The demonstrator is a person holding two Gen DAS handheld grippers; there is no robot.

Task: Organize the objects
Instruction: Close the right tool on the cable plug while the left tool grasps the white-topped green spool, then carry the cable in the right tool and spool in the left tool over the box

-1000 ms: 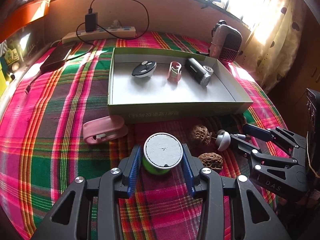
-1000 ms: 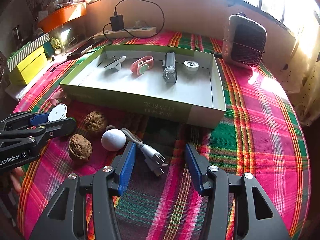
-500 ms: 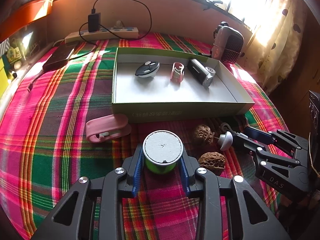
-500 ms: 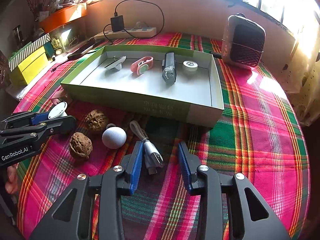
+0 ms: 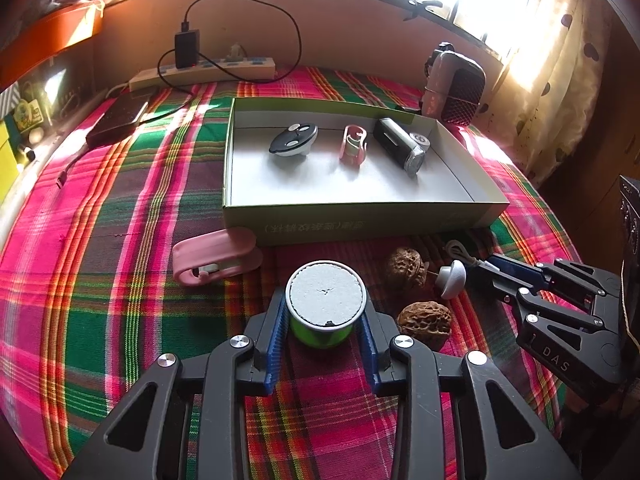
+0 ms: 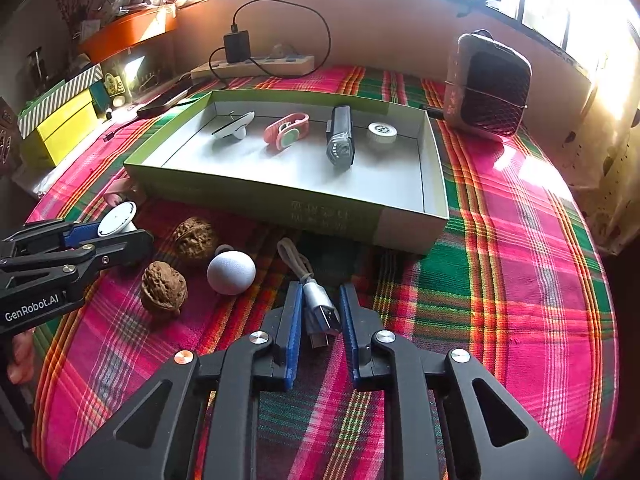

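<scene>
My left gripper (image 5: 323, 320) is shut on a green round container with a white lid (image 5: 326, 300), which stands on the plaid cloth. My right gripper (image 6: 320, 292) is closing on the silver plugs of a short USB cable (image 6: 316, 312), and the pads touch them. Between the two grippers lie two walnuts (image 6: 196, 236) (image 6: 164, 288) and a small white knob (image 6: 231, 272). A pink clip (image 5: 216, 258) lies left of the container. Behind these things stands an open green box (image 6: 256, 204) that holds a black key fob (image 5: 294, 140), a pink band (image 6: 286, 132), a bike light (image 6: 340, 140) and a white disc (image 6: 382, 132).
A pink mesh-fronted device (image 6: 488, 84) stands behind the box's right corner. A power strip with a charger (image 6: 256, 62) runs along the back wall, and a dark flat device (image 5: 116, 122) lies at the back left. Yellow boxes (image 6: 64, 124) sit at the far left. A curtain (image 5: 560, 72) hangs on the right.
Both grippers closed without shifting: the left one onto the green container, the right one onto the USB cable's plugs.
</scene>
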